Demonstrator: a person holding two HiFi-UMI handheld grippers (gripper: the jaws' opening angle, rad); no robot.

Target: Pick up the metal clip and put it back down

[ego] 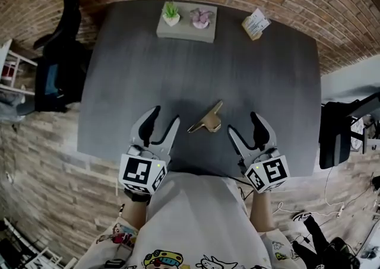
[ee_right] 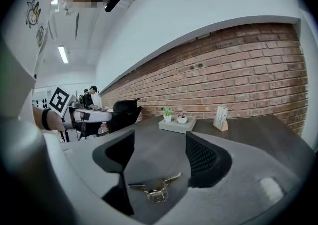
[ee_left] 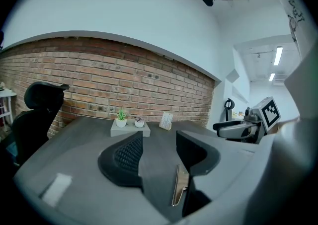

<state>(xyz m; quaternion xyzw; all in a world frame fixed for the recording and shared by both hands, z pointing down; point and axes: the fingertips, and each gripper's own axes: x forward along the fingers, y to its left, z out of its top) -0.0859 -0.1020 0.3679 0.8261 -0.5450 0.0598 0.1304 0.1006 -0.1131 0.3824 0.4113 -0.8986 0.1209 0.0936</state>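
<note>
The brass-coloured metal clip [ego: 207, 119] lies flat on the dark grey table [ego: 148, 66], near its front edge and between my two grippers. My left gripper [ego: 165, 114] is just left of it, open, with nothing between its fingers. My right gripper [ego: 243, 123] is just right of it, also open and empty. In the left gripper view the clip [ee_left: 177, 185] shows edge-on by the right jaw, apart from both pads. In the right gripper view the clip [ee_right: 155, 188] rests on the table low between the wide jaws, untouched.
A grey tray [ego: 181, 31] with two small plant pots stands at the table's far edge, a card holder [ego: 256, 23] to its right. A black chair [ego: 59, 54] is at the table's left, another black chair [ego: 335, 137] at its right. A brick wall stands behind.
</note>
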